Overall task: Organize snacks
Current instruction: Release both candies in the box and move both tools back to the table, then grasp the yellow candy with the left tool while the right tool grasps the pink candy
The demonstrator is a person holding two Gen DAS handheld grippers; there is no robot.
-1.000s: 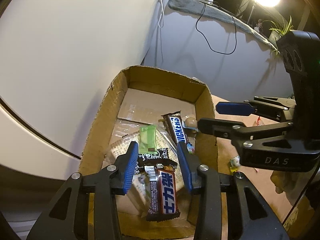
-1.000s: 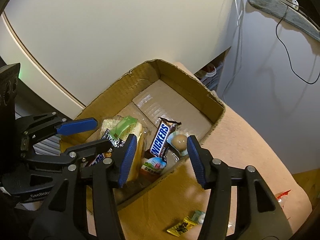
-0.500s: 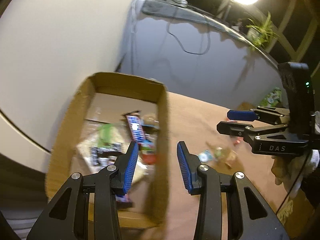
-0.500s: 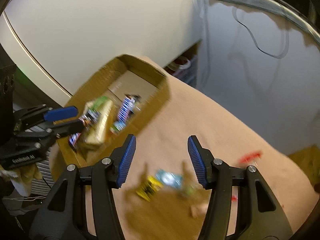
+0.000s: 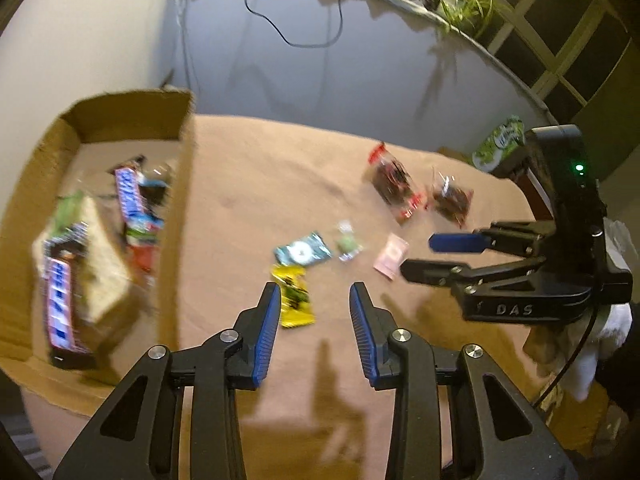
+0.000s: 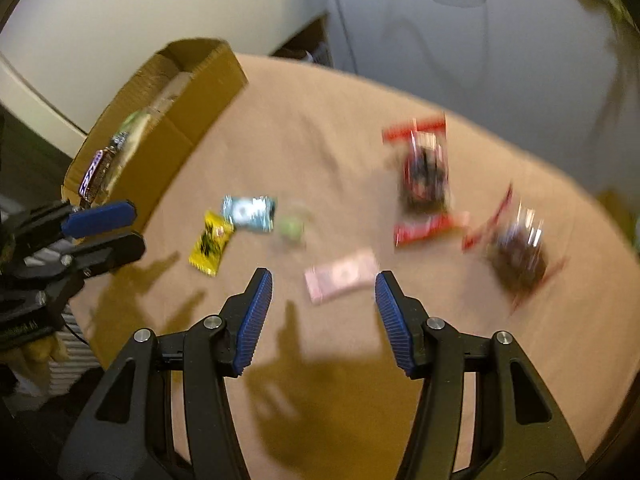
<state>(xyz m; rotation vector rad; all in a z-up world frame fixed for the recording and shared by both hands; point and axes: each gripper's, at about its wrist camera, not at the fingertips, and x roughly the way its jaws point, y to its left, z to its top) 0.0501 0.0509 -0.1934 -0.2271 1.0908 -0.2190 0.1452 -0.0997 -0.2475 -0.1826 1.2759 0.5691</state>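
A cardboard box (image 5: 176, 216) (image 6: 192, 92) at the table's left holds several snacks, among them blue Snickers bars (image 5: 130, 196). Loose snacks lie on the tan table: a yellow packet (image 5: 294, 300) (image 6: 210, 242), a teal packet (image 5: 302, 252) (image 6: 250, 208), a small green candy (image 5: 346, 240) (image 6: 292, 228), a pink packet (image 5: 392, 256) (image 6: 340, 276), and two red-edged dark bags (image 5: 394, 184) (image 6: 424, 184) (image 5: 452, 200) (image 6: 516, 260). My left gripper (image 5: 314, 300) is open and empty just right of the yellow packet. My right gripper (image 6: 324, 280) is open and empty over the pink packet.
The table's curved edge runs along the far and right sides (image 6: 560, 176). A white wall (image 5: 80, 40) stands behind the box. A cable (image 5: 296, 20) hangs on the grey panel at the back. A plant (image 5: 464, 0) and a green packet (image 5: 500, 140) are at the far right.
Both grippers have swung right, away from above the box and out over the table with the loose snacks. Both stayed open and empty.
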